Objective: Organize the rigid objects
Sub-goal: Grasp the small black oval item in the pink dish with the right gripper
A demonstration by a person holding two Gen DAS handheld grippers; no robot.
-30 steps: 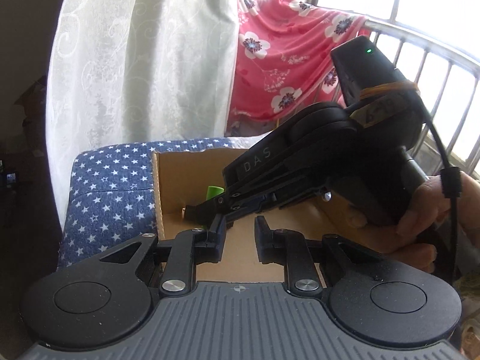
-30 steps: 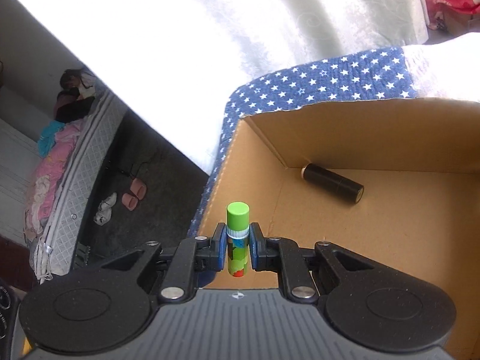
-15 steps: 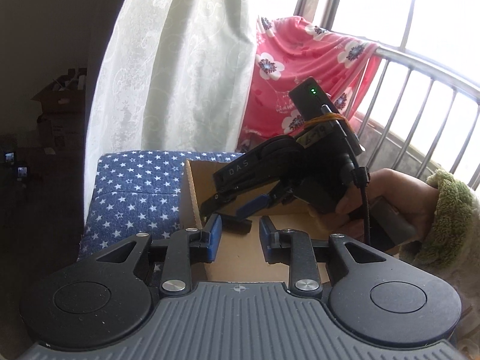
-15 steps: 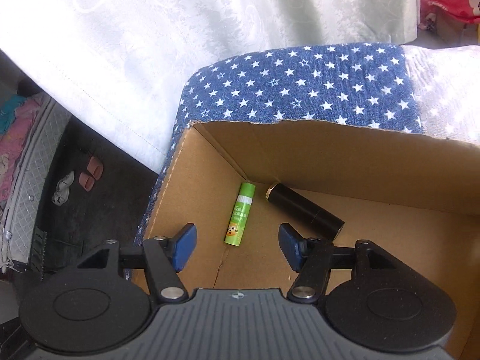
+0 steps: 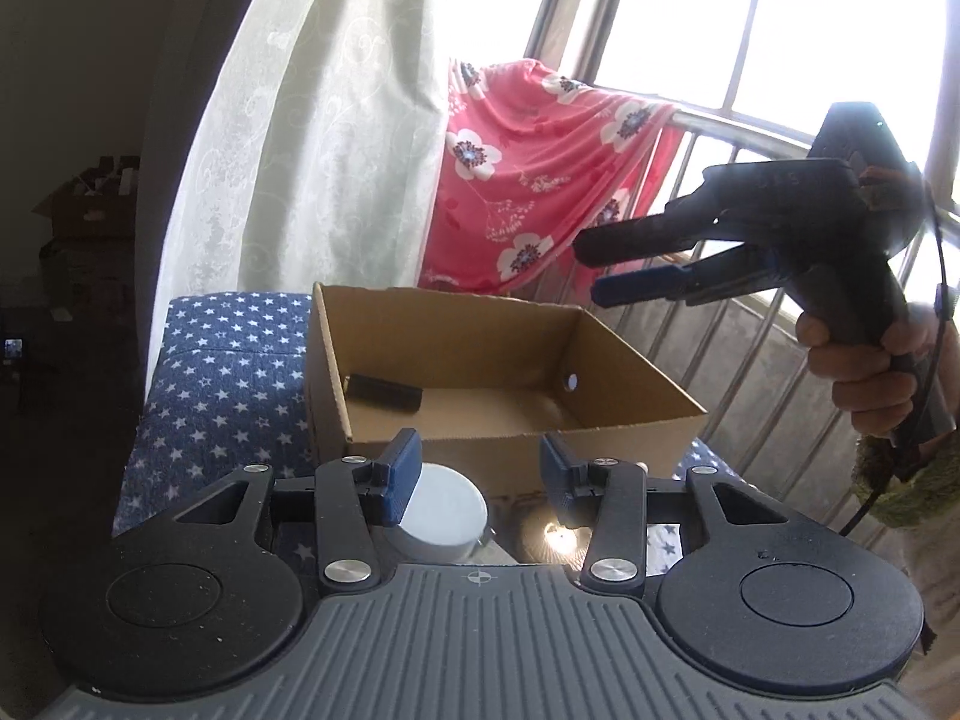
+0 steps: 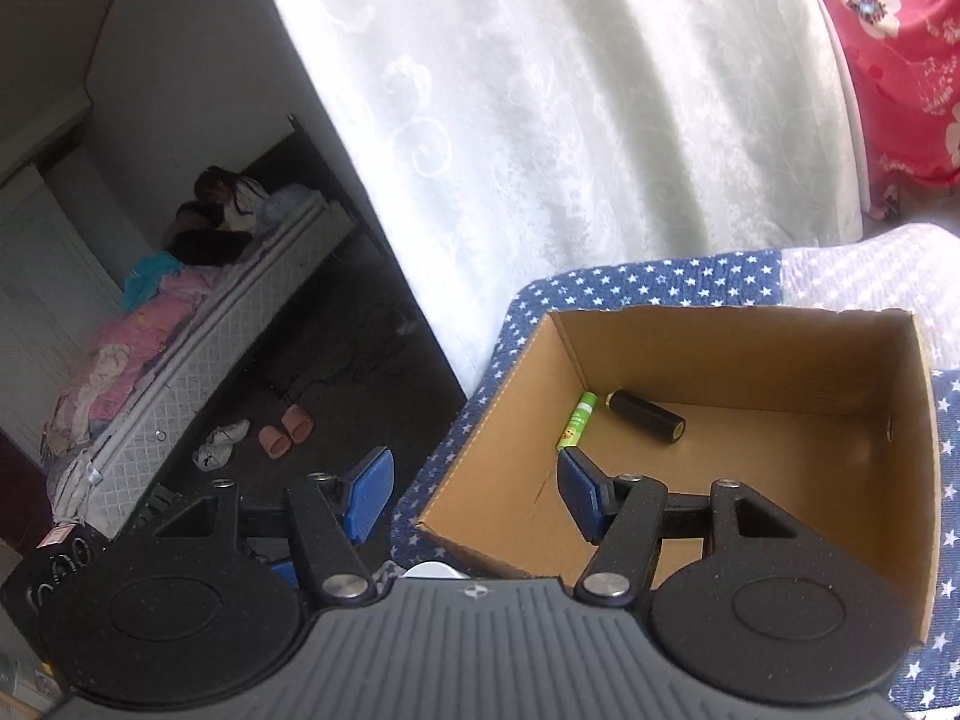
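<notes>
A cardboard box (image 5: pixel 516 450) stands on the star-patterned cloth. Inside lie a black tube (image 5: pixel 384 393) and, visible only in the right wrist view, a green lip-balm tube (image 6: pixel 577 420) beside the black tube (image 6: pixel 648 417). My left gripper (image 5: pixel 480 462) hovers in front of the box's near wall with its jaws opening; nothing is pressed between them. A white round jar (image 5: pixel 441 510) sits low by its left finger. My right gripper (image 5: pixel 591 273), hand-held, hangs open and empty above the box's right side; in its own view the right gripper (image 6: pixel 474 468) is over the box's near-left corner (image 6: pixel 420 525).
Blue cloth with white stars (image 5: pixel 228 372) covers the surface under the box. A white curtain (image 5: pixel 336 120), a red floral cloth (image 5: pixel 540 180) and window bars (image 5: pixel 750 324) stand behind. In the right wrist view the floor drops away to the left, with slippers (image 6: pixel 285 432) and a bed (image 6: pixel 198 348).
The right gripper released the green tube into the box, opened, then rose and drew back. The left gripper backed away from the box, its jaws spread, and the white jar came into view.
</notes>
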